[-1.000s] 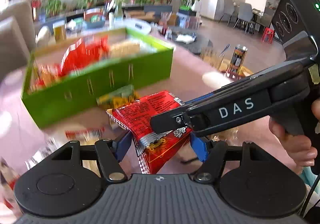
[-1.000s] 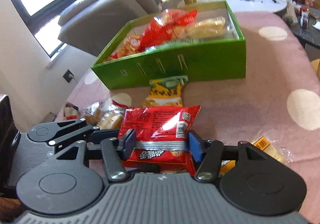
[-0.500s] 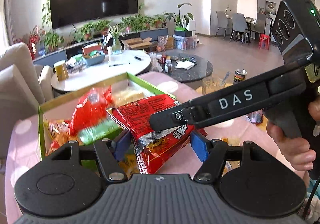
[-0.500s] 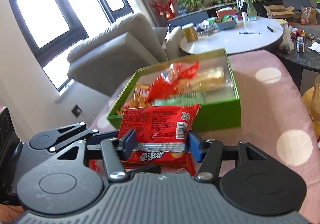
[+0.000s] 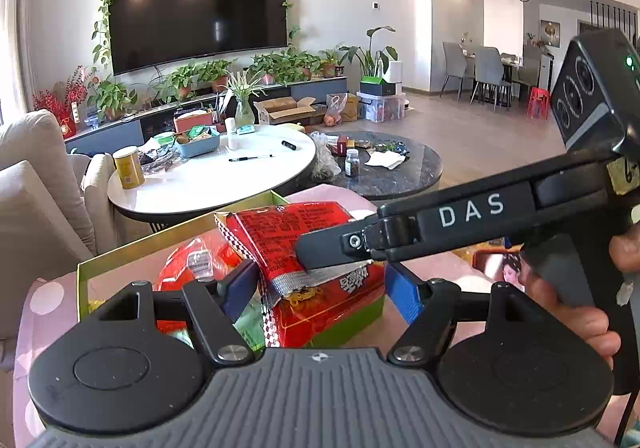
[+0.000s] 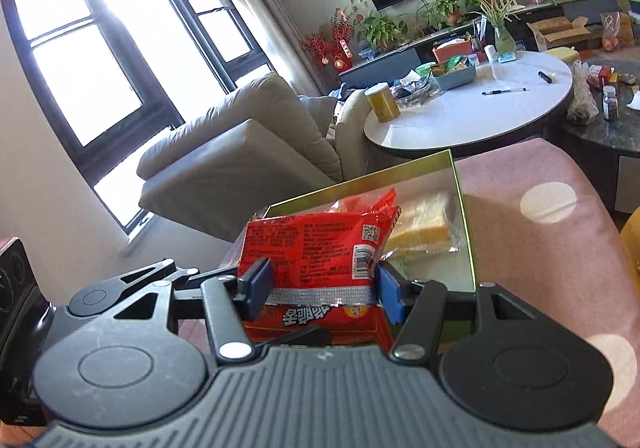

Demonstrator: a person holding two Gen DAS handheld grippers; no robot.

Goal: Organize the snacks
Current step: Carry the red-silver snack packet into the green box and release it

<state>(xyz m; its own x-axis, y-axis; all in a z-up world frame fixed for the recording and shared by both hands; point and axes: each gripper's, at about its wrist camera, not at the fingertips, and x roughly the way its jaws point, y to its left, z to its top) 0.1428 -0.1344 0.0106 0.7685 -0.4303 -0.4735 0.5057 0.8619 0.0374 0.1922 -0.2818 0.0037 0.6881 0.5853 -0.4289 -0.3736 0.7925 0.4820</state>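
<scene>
While the right gripper (image 6: 318, 290) pinches the red snack packet (image 6: 316, 252) across its silver seal, the left gripper (image 5: 320, 284) flanks it, its jaws having just been opening, blue pads clear. Beyond, the packet hangs over the green box (image 6: 464, 224) of snacks. My guess: next it must be lowered inside and released

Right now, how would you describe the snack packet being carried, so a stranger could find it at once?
Find the green box on the pink spotted cloth. Above its near side, the right gripper jaws clamp a red packet. Only this packet has a silver band and is off the table.
</scene>
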